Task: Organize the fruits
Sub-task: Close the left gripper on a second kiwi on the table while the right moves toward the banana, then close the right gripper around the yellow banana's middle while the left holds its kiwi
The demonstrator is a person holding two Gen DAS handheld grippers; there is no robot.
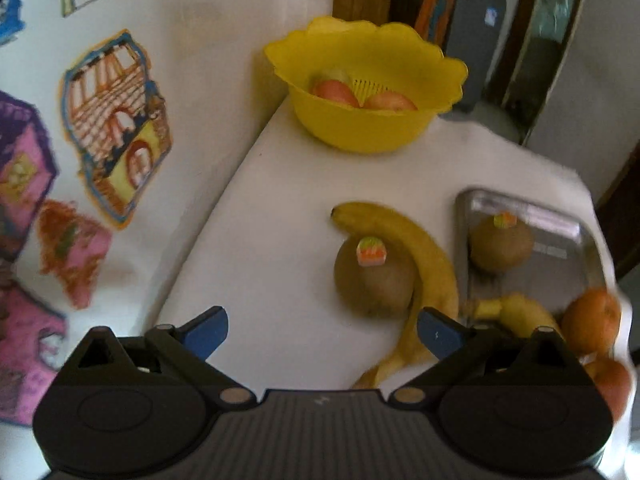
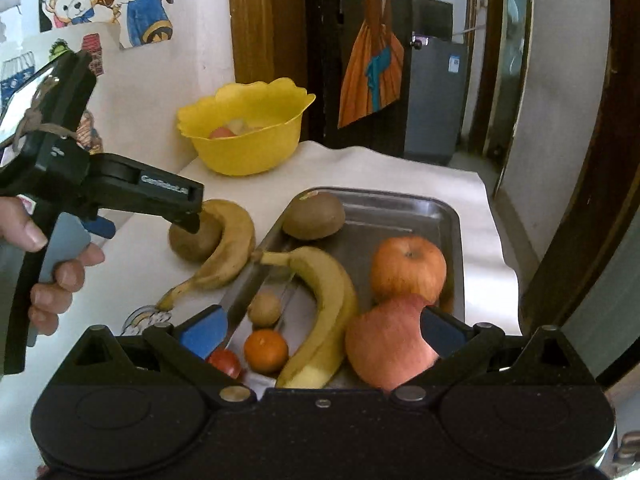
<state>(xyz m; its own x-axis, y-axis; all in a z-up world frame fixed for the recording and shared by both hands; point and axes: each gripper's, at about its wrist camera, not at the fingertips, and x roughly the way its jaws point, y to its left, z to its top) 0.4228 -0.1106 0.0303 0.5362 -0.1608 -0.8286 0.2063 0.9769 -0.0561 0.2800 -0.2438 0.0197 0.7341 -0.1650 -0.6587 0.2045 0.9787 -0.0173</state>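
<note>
On the white table (image 1: 276, 216) a brown kiwi (image 1: 374, 280) with a sticker nestles inside the curve of a banana (image 1: 424, 248). My left gripper (image 1: 322, 334) hovers open just short of them, holding nothing. Far back stands a yellow bowl (image 1: 372, 120) with apples (image 1: 336, 92) in it. The metal tray (image 2: 404, 204) holds a kiwi (image 2: 314, 216), a banana (image 2: 324, 300), two apples (image 2: 408, 268), a small kiwi (image 2: 264, 308) and an orange (image 2: 266, 350). Above the tray's near end my right gripper (image 2: 322, 332) is open, its right finger beside the nearer apple (image 2: 384, 344).
A wall with drawings (image 1: 116, 128) borders the table's left side. A hand (image 2: 52, 276) holds the left tool at the left of the right wrist view. A dark doorway (image 2: 436, 80) lies behind the table. The table edge drops off to the right of the tray.
</note>
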